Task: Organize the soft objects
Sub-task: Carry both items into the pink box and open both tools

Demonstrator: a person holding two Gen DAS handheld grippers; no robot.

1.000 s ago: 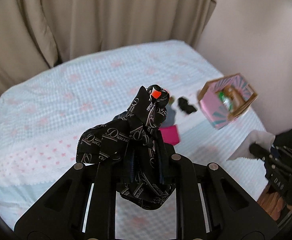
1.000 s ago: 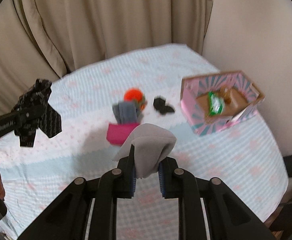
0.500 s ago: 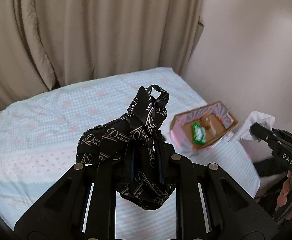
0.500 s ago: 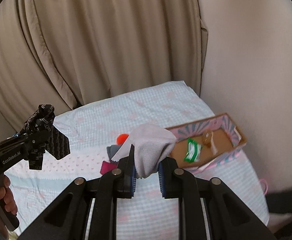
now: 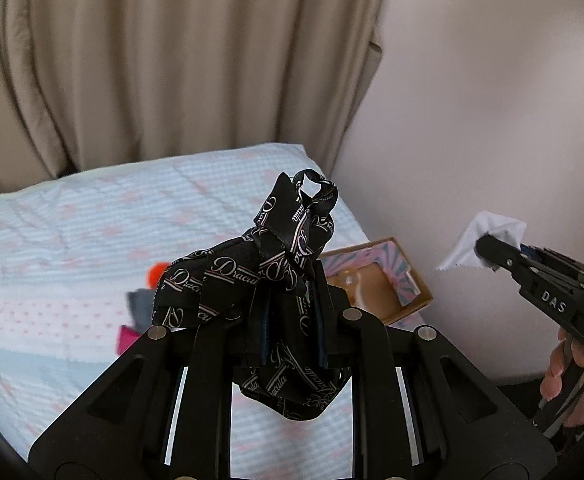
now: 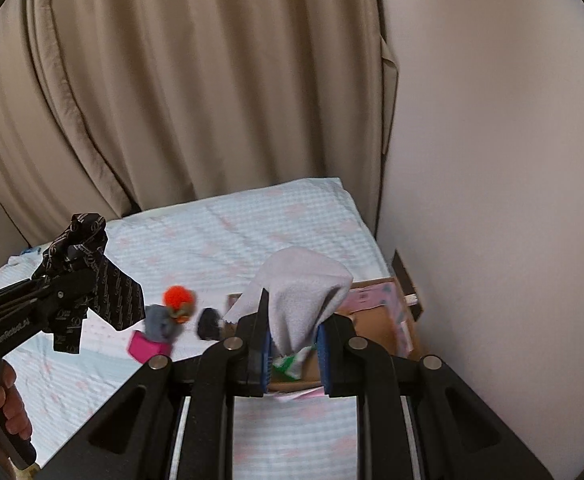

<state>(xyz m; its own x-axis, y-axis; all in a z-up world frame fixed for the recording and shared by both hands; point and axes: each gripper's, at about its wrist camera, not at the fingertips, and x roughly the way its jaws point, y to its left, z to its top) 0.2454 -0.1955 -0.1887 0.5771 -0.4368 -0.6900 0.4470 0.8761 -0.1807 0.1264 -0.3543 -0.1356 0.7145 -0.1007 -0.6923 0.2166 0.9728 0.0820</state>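
Note:
My left gripper [image 5: 290,320] is shut on a black ribbon [image 5: 252,272] printed with white script, held high above the bed; it also shows in the right wrist view [image 6: 92,280]. My right gripper [image 6: 292,340] is shut on a pale grey cloth [image 6: 304,288], held above the pink cardboard box [image 6: 388,312]; the cloth shows in the left wrist view [image 5: 488,240]. The box [image 5: 388,276] holds a green-and-white packet [image 6: 288,364]. On the bed lie an orange pom-pom [image 6: 178,296], a grey piece [image 6: 160,322], a magenta piece [image 6: 146,350] and a small black item [image 6: 210,322].
The bed [image 6: 252,232] has a light blue and pink cover. Beige curtains [image 6: 172,80] hang behind it and a pale wall [image 6: 492,160] stands on the right, close to the box.
Both grippers have risen and tilted up, still holding their items. The right gripper has moved right, over the box. The bed items look farther away.

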